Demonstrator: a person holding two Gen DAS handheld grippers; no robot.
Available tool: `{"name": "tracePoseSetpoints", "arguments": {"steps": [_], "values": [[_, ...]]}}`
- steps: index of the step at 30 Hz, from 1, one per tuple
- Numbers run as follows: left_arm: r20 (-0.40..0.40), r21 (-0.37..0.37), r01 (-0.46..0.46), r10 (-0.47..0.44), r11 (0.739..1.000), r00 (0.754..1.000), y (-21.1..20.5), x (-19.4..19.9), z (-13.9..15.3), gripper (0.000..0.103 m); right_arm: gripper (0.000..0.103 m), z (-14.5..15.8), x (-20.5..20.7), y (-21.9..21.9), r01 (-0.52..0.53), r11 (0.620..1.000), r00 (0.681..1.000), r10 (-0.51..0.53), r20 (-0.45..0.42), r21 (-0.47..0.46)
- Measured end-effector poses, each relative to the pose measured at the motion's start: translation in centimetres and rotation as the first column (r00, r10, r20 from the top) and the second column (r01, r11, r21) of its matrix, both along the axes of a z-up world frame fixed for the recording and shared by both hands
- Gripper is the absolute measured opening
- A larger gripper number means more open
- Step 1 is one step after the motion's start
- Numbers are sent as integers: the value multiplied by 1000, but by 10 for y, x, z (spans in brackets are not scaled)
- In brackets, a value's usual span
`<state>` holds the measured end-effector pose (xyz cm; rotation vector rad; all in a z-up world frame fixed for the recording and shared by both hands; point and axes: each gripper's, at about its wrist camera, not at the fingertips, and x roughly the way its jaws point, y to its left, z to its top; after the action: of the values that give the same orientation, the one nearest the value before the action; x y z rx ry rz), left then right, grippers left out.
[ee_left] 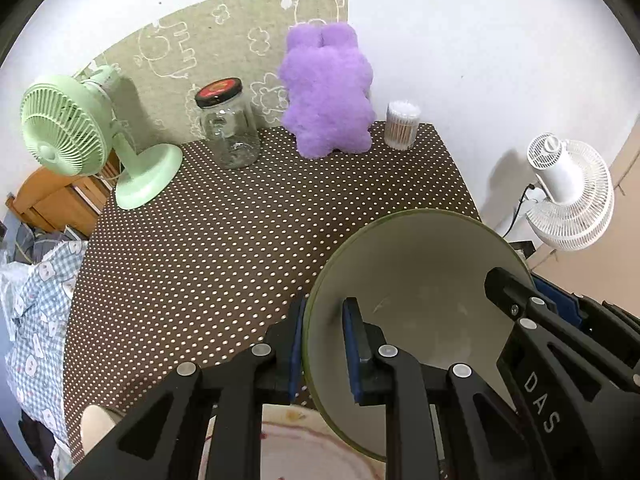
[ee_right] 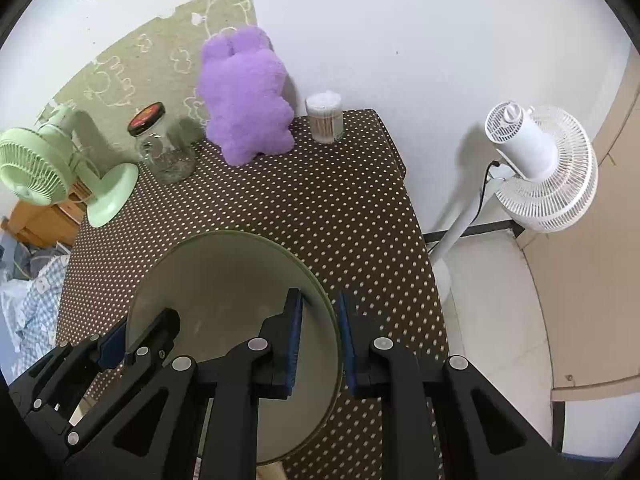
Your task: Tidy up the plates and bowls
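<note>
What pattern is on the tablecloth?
The tablecloth is brown with small white polka dots, shown best in the right wrist view.

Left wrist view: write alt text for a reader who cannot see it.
The left gripper straddles the near rim of a pale green-edged bowl above a brown polka-dot tablecloth, while the right gripper straddles the opposite rim. At the back stand a green fan, a glass jar, a purple plush and cotton swabs.

Left view: close, looks down over the bowl [ee_left: 416, 304] toward the wall.
Right view: same, from the other side.
Both see: the bowl, dotted table [ee_left: 240, 240].
</note>
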<state>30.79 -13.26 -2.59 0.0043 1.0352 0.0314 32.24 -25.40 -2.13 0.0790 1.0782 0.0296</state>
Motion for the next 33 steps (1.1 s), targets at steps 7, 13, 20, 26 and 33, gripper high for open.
{"name": "tracePoseSetpoints", "arguments": {"steps": [7,13,20,26,33], "values": [[17,-17,29,-29,999,999,30,-29,13,16,21,17,-33,30,28,999,999,-28,19,-20],[34,-24,48,-47,999,998,58,-54,24,16,21,29,-58,58,49,999,998,-48,34,-25],[49,-36,53,-52,998,997,92,-81,32,16,21,40,-88,94,59,998,997,-57,55,-32],[57,-40,51,-49,998,997,120,-100,33,16,21,43,-112,125,55,998,997,-52,64,-38],[64,-32,48,-46,998,997,152,-123,30,16,21,41,-137,159,45,998,997,-42,70,-36]]}}
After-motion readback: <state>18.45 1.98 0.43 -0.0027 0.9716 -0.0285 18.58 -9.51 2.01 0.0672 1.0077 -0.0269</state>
